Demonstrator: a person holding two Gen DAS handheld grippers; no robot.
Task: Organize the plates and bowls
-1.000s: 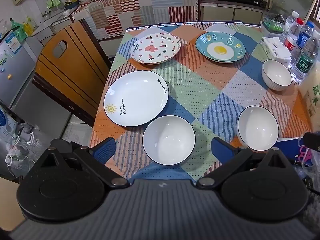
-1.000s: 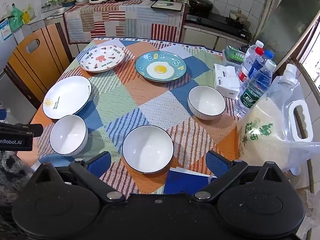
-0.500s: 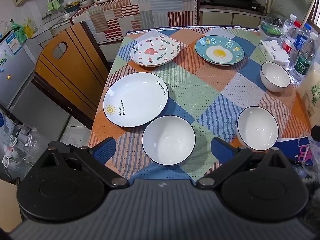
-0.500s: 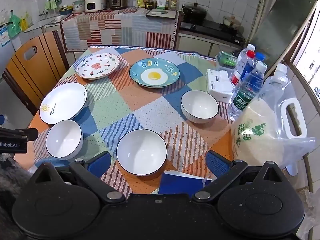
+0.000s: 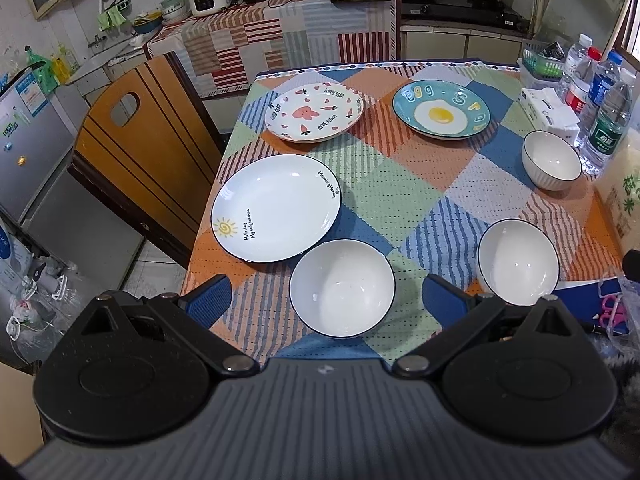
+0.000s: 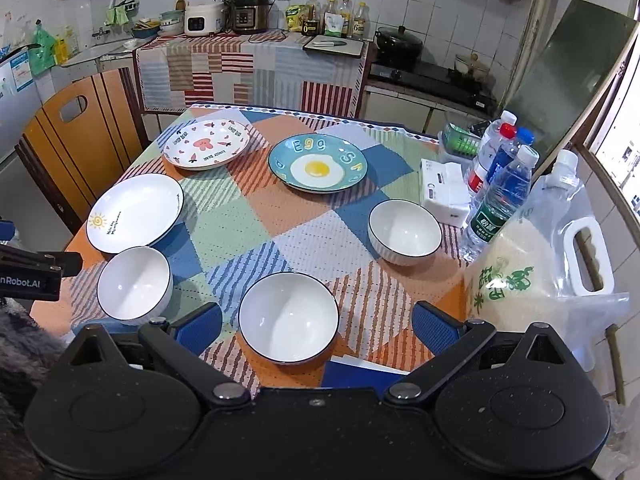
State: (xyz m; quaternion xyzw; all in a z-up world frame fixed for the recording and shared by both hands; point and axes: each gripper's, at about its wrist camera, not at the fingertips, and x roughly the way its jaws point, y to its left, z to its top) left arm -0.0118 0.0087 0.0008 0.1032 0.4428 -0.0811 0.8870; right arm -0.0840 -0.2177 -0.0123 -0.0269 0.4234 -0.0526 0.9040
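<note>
Both hand-held grippers (image 5: 324, 294) (image 6: 316, 328) are hovering spread and empty; a careless pinch risks sliding a bowl (image 5: 342, 288) off the bench (image 5: 400, 184).

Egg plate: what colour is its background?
Teal-blue around a fried-egg print on the egg plate; clearest in the right wrist view.

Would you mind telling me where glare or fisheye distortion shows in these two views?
Left wrist view: small glints inside the nearest bowl, and the table edge bows outward. Right wrist view: the window at right is blown out, the corners vignette dark, and the wall tiles curve.
</note>
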